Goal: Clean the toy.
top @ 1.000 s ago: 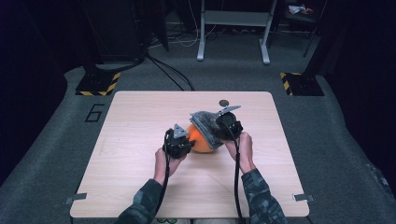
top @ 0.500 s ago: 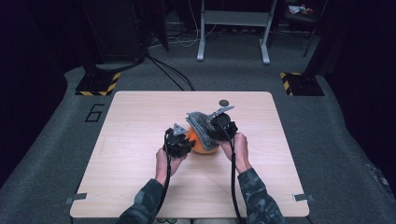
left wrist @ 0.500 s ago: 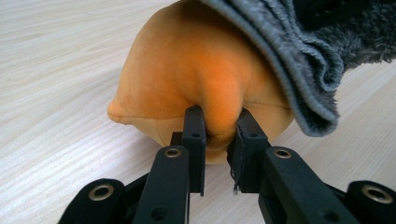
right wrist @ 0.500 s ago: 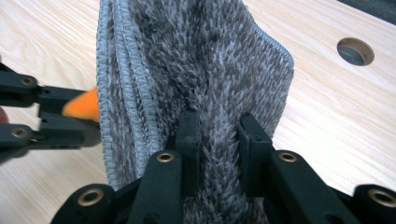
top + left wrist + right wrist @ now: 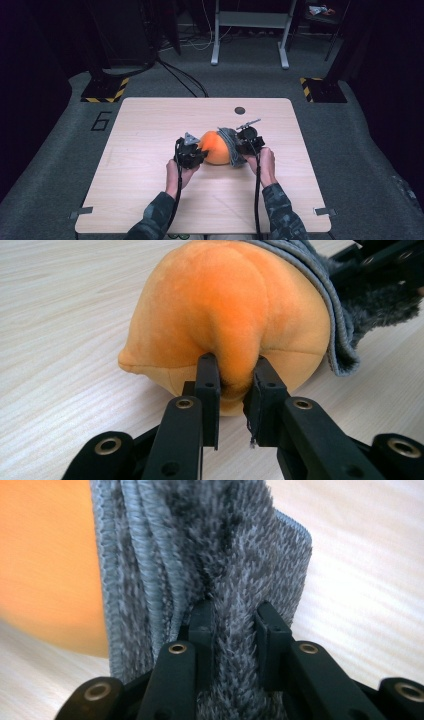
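Orange plush (image 5: 216, 147) sits mid-tabletop (image 5: 150, 200), w/ both grippers right against it. Left gripper (image 5: 232, 377) pinches a fold of plush on its near-left side, prob. to anchor it. Right gripper (image 5: 235, 615) pinches the grey fuzzy cloth (image 5: 225, 545) draped on the plush's right side, likely to pull it over or off. Plush: round, soft, seamed, peach-orange. Cloth: shaggy, ribbed edge.

On the counter (image 5: 150, 200) sits a plush ball (image 5: 216, 147), a cloth (image 5: 231, 145) draped over its right side, a small disc (image 5: 240, 110) behind them.
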The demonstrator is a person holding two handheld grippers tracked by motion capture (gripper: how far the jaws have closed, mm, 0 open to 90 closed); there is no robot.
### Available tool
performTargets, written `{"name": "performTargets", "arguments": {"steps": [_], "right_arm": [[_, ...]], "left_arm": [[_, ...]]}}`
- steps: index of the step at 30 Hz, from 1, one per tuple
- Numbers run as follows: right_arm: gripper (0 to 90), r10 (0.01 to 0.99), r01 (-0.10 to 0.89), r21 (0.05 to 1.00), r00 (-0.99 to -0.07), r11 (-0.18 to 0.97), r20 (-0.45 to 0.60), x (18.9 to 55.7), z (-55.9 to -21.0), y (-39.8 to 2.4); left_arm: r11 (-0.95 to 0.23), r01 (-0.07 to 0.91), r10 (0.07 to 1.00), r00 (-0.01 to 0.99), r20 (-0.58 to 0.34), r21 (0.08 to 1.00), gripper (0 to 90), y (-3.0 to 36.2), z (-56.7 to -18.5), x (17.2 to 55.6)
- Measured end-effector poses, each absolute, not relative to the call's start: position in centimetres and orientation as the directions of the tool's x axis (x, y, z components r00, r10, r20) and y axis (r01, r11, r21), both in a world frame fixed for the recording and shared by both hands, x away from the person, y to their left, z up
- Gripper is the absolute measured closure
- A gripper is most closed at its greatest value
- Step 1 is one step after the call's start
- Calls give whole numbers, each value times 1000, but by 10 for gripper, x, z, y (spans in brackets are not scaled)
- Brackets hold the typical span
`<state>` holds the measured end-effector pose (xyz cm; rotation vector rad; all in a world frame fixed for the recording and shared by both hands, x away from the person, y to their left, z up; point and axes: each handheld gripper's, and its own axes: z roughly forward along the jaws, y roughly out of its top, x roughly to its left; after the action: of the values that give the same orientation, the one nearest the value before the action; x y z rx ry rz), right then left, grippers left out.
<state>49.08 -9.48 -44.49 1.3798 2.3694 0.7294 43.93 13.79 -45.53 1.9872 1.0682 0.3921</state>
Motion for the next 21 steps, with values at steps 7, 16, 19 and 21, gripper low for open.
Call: {"name": "performTargets", "arguments": {"steps": [7,16,19,21], "right_arm": [[735,891,777,502,-454,381,26,503,-471,-104],[737,877,717,592,-479,368,35,490,-432,-106],[736,850,664,638,-526,390,28,483,-413,-94],[735,825,623,668,-564,406,24,477,-401,-82]], "left_arm": [[-293,540,804,586,-102,789,776,137,-455,439],[-291,535,807,582,-96,793,774,137,-455,439],[-300,530,804,588,-88,793,773,135,-454,438],[-304,527,802,592,-86,794,772,133,-454,437]]}}
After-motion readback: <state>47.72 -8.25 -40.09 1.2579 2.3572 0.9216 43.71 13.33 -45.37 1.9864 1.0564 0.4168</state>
